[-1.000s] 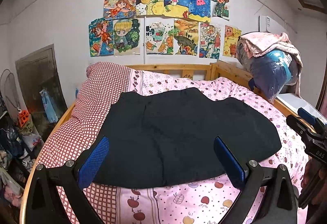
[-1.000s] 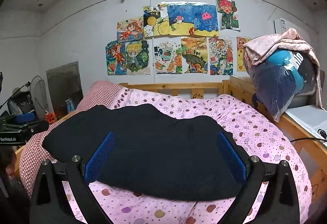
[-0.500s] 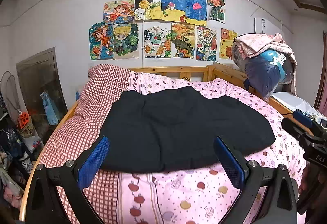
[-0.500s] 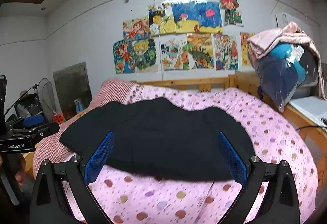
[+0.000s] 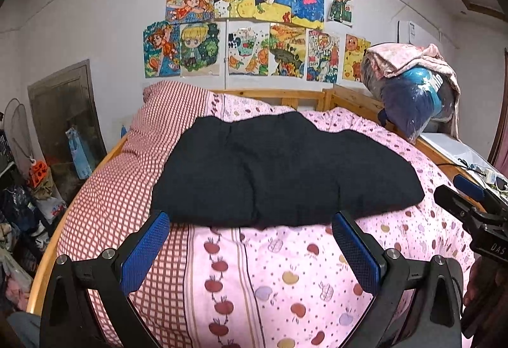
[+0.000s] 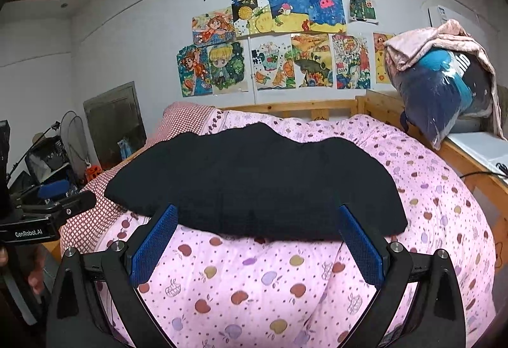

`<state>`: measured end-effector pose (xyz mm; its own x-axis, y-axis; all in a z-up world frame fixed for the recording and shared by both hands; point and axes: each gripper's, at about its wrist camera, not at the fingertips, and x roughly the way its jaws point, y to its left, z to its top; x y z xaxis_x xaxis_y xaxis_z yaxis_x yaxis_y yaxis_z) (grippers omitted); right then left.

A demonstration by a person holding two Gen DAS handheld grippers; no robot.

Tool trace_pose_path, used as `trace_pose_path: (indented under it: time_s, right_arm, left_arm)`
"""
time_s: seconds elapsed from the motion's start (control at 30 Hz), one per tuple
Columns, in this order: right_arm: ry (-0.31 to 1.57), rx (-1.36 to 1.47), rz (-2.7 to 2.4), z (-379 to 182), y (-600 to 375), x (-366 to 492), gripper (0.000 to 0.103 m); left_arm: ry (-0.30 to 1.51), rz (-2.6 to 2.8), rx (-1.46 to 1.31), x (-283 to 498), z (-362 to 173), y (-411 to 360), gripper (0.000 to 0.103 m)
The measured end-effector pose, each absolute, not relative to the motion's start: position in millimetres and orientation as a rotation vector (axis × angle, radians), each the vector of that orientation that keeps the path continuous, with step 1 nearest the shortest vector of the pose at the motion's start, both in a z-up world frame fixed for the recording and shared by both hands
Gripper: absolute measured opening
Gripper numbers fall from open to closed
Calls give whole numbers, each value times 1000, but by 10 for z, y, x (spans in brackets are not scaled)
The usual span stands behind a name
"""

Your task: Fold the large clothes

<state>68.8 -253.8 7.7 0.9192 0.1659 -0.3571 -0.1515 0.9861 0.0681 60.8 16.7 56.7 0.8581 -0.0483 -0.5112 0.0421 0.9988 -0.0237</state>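
Observation:
A large black garment (image 5: pixel 279 170) (image 6: pixel 254 182) lies folded in a flat heap across the pink apple-print quilt (image 5: pixel 270 278) (image 6: pixel 254 290) on the bed. My left gripper (image 5: pixel 250 233) hangs open just short of the garment's near edge, nothing between its blue pads. My right gripper (image 6: pixel 257 227) is likewise open in front of the near edge, holding nothing. At the right edge of the left wrist view I see the right gripper (image 5: pixel 476 214), and the left gripper (image 6: pixel 44 211) shows at the left of the right wrist view.
A red checked quilt (image 5: pixel 127 176) covers the bed's left side. The wooden bed frame (image 5: pixel 304 93) runs along the back and right. A plastic-wrapped blue bundle under pink cloth (image 5: pixel 412 93) sits on the right rail. Clutter and a fan (image 6: pixel 50 157) stand left of the bed.
Both grippers have pulled back from the garment, which now lies farther off, beyond the fingertips. More bare quilt shows in front of it. Both stay open.

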Motion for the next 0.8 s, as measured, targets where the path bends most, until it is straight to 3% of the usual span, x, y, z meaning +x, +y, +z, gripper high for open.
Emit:
trace_pose_path:
  time_s: [0.8]
  right_arm:
    - [341,23,138,-45,-2530,501,99]
  left_arm:
    - [494,-62,-12,452,468,145,103]
